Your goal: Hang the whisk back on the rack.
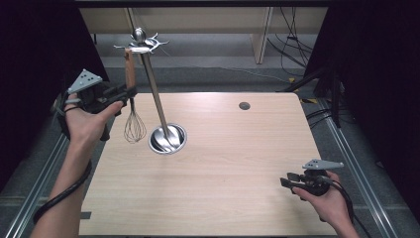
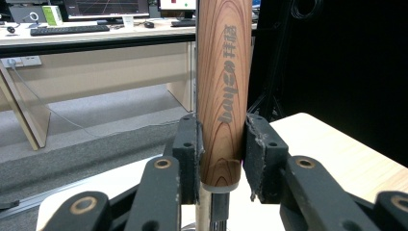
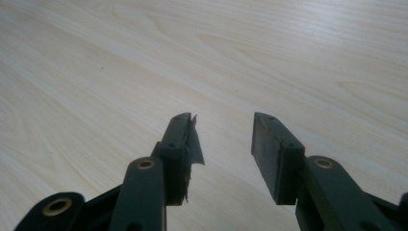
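The wooden table [image 1: 223, 163] spans the middle of the high view. Left of centre stands a steel utensil stand [image 1: 157, 104], its round base on the tabletop and its pole leaning toward the upper left, close beside the whisk [image 1: 132, 106]. The whisk hangs upright at centre left, wire head just above the table. The left gripper [image 2: 220, 159] clamps its wooden handle. At lower right, the right gripper [image 3: 223, 144] rests jaws parted, holding nothing.

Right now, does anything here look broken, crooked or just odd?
Yes: the pad lining on one jaw of the right hand-held gripper is torn and peeling at its edge. The stand also appears to lean, though the camera angle may cause that.
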Demonstrator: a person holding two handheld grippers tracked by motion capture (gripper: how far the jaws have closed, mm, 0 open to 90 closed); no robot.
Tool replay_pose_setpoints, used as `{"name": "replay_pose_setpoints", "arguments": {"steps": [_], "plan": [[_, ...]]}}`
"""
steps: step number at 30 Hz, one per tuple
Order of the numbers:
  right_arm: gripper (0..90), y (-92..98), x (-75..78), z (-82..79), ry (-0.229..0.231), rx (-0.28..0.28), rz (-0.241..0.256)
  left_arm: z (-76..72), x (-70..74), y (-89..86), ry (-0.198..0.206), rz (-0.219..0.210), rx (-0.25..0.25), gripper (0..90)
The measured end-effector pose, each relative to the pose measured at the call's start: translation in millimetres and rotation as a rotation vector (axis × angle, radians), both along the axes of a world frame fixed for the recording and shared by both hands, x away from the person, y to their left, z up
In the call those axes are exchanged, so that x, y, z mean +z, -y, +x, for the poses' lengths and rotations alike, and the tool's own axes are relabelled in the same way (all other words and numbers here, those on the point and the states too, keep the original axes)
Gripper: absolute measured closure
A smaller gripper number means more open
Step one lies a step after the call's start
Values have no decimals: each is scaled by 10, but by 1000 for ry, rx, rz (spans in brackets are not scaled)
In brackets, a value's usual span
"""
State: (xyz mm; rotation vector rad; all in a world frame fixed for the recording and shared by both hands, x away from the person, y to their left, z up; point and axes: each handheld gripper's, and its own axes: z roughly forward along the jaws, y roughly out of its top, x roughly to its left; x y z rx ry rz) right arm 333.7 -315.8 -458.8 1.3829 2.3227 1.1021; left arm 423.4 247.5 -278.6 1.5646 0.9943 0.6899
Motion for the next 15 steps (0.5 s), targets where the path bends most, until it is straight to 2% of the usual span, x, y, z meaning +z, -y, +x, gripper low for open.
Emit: {"name": "replay_pose_setpoints", "arguments": {"steps": [1, 2, 3, 5, 6, 8, 10, 11, 12, 14, 15], "plan": [[597, 0, 0, 0, 0, 0, 0, 0, 0, 0, 0, 0, 0, 680], [597, -14, -1, -8, -17, -9, 20, 9, -2, 5, 1, 1, 1, 680], [597, -2, -4, 3, 2, 1, 7, 13, -4, 8, 0, -1, 1, 680], [596, -20, 4, -18, -34, -18, 23, 17, -5, 10, 0, -3, 2, 680], [596, -20, 4, -18, -34, -18, 23, 20, -5, 11, 0, 0, 2, 680], [597, 2, -3, 6, 8, 8, -1, 30, -5, 16, 0, 4, 3, 680], [597, 1, -4, 6, 4, 3, -1, 33, -7, 19, -1, 2, 3, 680], [597, -15, 4, -14, -27, -16, 14, 37, -11, 23, -1, 1, 3, 680], [597, -20, 4, -20, -35, -20, 24, 43, -17, 30, -2, -1, 4, 679], [597, -13, -2, -8, -17, -8, 19, 52, -19, 37, -1, 1, 6, 679], [597, -17, 3, -14, -26, -14, 20, 56, -20, 42, -1, 4, 8, 679]]}}
